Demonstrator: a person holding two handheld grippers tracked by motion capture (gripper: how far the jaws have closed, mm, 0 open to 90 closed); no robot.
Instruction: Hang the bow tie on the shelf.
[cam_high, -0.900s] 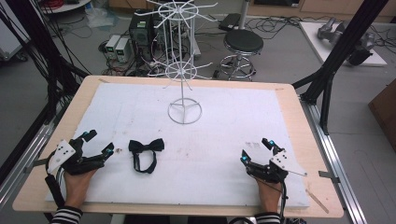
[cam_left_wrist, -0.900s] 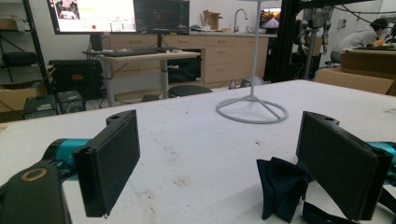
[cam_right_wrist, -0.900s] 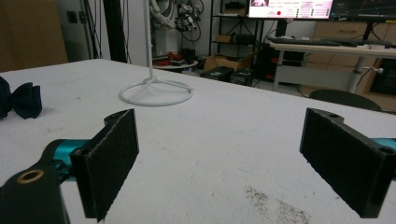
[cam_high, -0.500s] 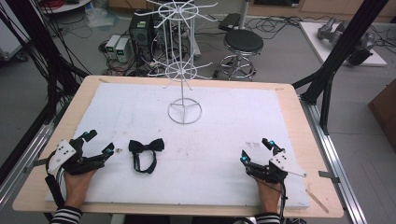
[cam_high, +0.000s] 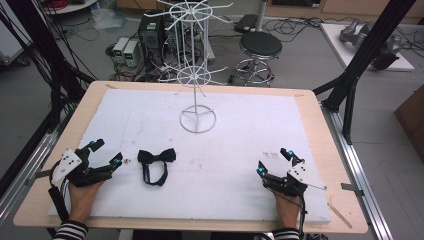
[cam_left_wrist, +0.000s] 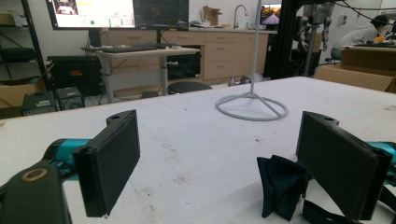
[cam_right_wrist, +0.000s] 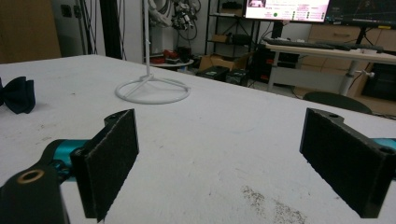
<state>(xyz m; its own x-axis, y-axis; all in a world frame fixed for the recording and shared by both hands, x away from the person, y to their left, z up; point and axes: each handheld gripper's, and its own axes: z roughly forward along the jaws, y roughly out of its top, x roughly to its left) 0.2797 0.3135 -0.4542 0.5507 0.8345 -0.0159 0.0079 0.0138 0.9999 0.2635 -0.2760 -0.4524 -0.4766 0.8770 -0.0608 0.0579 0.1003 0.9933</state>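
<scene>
Here, a stained white table (cam_high: 240, 170) bears a wire stand (cam_high: 198, 120).

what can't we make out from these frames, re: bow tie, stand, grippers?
- Bow tie: in the left gripper view, its right half and strap sit behind the near jaw; the bottom edge cuts the strap.
- Bow tie in the right gripper view: cut by the left edge.
- Wire stand: top tier cropped by the high view's upper edge; both gripper views show base and pole.
- Strap clasp: too small in the high view.
</scene>
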